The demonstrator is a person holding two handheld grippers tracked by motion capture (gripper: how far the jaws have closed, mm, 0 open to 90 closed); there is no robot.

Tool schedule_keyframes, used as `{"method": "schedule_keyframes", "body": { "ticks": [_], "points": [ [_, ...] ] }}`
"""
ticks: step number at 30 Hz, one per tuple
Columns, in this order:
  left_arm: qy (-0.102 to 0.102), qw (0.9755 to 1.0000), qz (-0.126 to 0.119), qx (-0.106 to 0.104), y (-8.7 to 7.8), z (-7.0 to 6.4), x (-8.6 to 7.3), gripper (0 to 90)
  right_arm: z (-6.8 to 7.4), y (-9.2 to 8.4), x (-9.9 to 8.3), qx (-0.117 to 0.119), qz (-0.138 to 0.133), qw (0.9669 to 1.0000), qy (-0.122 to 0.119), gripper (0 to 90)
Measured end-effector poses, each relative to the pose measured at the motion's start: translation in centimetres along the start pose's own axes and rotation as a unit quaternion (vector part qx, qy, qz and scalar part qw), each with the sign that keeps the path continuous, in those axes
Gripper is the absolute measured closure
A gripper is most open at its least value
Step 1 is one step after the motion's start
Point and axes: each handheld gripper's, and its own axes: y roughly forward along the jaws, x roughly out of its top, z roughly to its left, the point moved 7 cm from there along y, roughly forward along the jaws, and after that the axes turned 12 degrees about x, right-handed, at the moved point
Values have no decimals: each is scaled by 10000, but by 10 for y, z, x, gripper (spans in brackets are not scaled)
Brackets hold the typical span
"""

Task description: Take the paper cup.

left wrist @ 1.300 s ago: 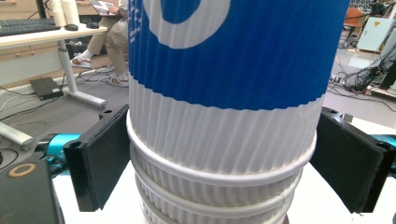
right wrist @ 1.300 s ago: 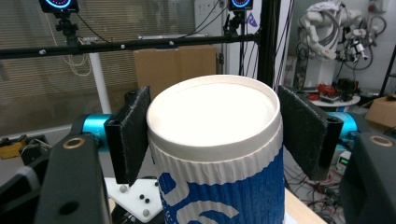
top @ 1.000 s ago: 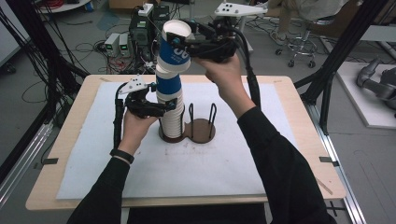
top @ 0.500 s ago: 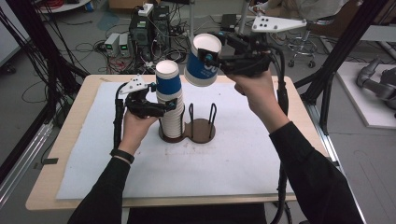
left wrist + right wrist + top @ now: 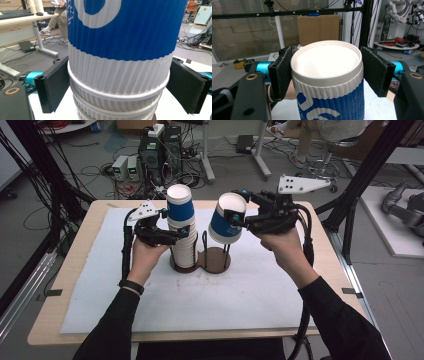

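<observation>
Lowered beside the stack (image 5: pixel 184 231), the cup (image 5: pixel 226 219) seemingly sits clamped between jaws.

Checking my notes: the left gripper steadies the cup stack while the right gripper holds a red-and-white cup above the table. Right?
Not quite: the cup in the right gripper is blue and white, as the high view shows. The left gripper does steady the stack.
</observation>
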Motion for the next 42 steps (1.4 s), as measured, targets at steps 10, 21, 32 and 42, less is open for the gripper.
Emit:
{"method": "schedule_keyframes", "body": {
  "ticks": [10, 21, 32, 42],
  "points": [
    [23, 10000, 5, 22, 0, 0, 0, 112, 1, -10, -52, -126, 144, 9997, 165, 304],
    [28, 10000, 3, 27, 0, 0, 0, 113, 6, -17, -94, -112, 178, 9991, 364, 305],
    [41, 10000, 10, 31, 0, -1, 0, 113, 14, -24, -136, -214, 152, 9984, 493, 305],
    [64, 10000, 9, 47, 0, -1, 0, 114, 15, -24, -162, -282, 350, 9970, 638, 305]
  ]
}}
